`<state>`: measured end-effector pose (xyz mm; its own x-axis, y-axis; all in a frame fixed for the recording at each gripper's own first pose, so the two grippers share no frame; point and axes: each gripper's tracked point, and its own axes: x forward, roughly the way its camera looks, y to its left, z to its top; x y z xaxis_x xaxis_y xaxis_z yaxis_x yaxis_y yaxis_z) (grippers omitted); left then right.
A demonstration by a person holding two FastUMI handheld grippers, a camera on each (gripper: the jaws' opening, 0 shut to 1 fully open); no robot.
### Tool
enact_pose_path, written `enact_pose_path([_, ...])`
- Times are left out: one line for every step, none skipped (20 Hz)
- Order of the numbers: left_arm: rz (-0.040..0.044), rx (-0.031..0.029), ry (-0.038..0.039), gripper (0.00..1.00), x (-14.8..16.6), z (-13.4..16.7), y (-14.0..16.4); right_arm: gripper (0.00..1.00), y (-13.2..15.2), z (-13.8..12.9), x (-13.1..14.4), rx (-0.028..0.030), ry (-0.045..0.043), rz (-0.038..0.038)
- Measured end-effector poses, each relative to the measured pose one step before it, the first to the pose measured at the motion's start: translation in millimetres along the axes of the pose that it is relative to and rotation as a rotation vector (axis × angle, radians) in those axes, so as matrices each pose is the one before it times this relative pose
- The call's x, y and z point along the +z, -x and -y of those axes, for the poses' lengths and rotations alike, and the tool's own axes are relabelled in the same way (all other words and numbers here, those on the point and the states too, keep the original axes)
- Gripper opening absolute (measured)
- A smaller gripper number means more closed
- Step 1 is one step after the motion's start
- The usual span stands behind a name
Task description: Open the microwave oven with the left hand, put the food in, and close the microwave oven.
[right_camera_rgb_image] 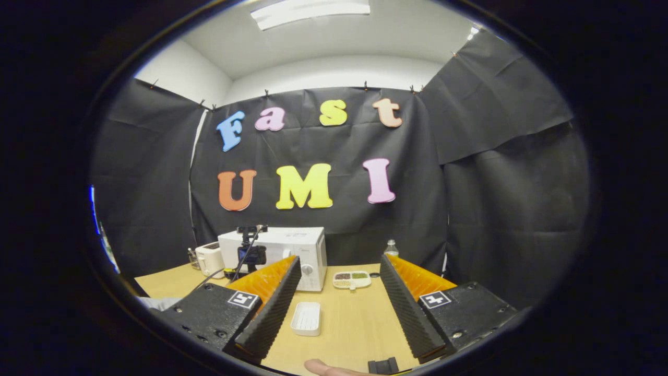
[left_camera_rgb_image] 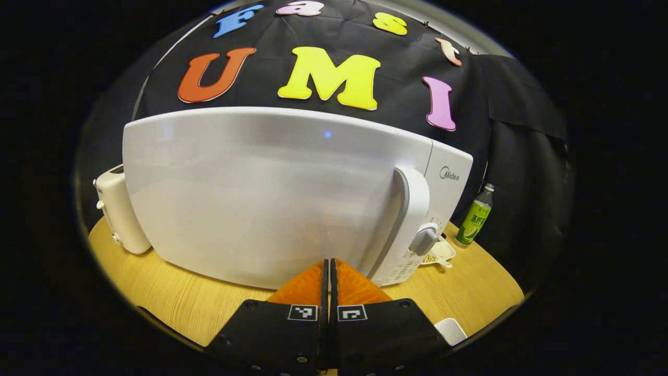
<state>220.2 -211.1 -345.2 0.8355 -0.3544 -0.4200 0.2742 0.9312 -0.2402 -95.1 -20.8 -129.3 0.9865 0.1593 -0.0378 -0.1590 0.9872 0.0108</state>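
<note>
Left gripper view showed the left gripper [left_camera_rgb_image: 329,271] closed on nothing, its fingers pressed together just in front of the white microwave [left_camera_rgb_image: 271,193], whose door was shut and whose handle [left_camera_rgb_image: 412,209] stood near its right side. A toaster [left_camera_rgb_image: 117,209] sat beside the microwave toward the table's [left_camera_rgb_image: 172,297] left edge, a green bottle [left_camera_rgb_image: 475,216] toward the right edge. In the right gripper view, the right gripper [right_camera_rgb_image: 339,292] stood open and empty above the table, a white tray [right_camera_rgb_image: 306,318] lying between its fingers. Farther back, a divided dish of food [right_camera_rgb_image: 352,279] rested just right of the microwave, near the table's far edge.
</note>
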Motion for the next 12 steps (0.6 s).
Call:
enact_pose_path([-0.00663,0.00183,0.00304,0.00,-1.46,0.33,6.80,0.91,1.59,-3.28,1.01,0.00262,0.00303,0.00127])
enact_pose_path([-0.00549,-0.00409,0.00391,0.06,1.02,0.95,10.00,0.91,1.55,-0.97,1.66,-0.00221,-0.00057,0.00247])
enact_pose_path([-0.00769,-0.00374,0.00763,0.16,-0.40,-0.03,9.77,0.91,0.75,-0.91,1.71,-0.00413,-0.00117,0.00216])
enact_pose_path([-0.01538,-0.00104,0.00563,0.40,-1.41,-0.21,10.76,0.91,1.40,-1.20,0.93,-0.00089,0.00259,-0.00190])
enact_pose_path([-0.01107,0.00410,0.00464,0.54,-0.13,-1.75,10.05,0.91,2.37,-1.22,1.68,-0.00060,0.00440,0.00300])
enact_pose_path([-0.00408,0.01196,-0.00450,0.69,1.16,-2.48,12.89,0.91,0.93,0.84,4.87,-0.00778,0.00500,0.00997])
enact_pose_path([0.00703,0.00954,-0.00992,0.73,2.85,-1.51,8.27,0.97,0.08,3.67,3.21,-0.01310,0.00261,0.00767])
enact_pose_path([0.01768,0.00832,-0.01313,0.80,4.84,-1.06,11.14,0.97,0.26,1.17,2.86,-0.00996,-0.00134,0.00452])
enact_pose_path([0.02232,0.01198,-0.01128,0.84,7.66,-1.84,11.78,0.97,2.37,-0.58,1.78,-0.00331,-0.00520,0.00226])
enact_pose_path([0.02561,0.01832,-0.00950,0.92,9.99,-2.24,13.79,0.97,1.70,-0.83,3.05,0.00000,-0.00510,0.00111])
enact_pose_path([0.01924,0.00779,-0.00344,0.93,8.77,-0.62,12.00,0.97,0.70,0.44,4.06,-0.00318,-0.00446,0.00424])
enact_pose_path([0.03065,0.00366,-0.00094,0.97,12.22,-1.02,14.70,0.97,0.46,1.02,3.11,-0.00542,-0.00106,0.00529])
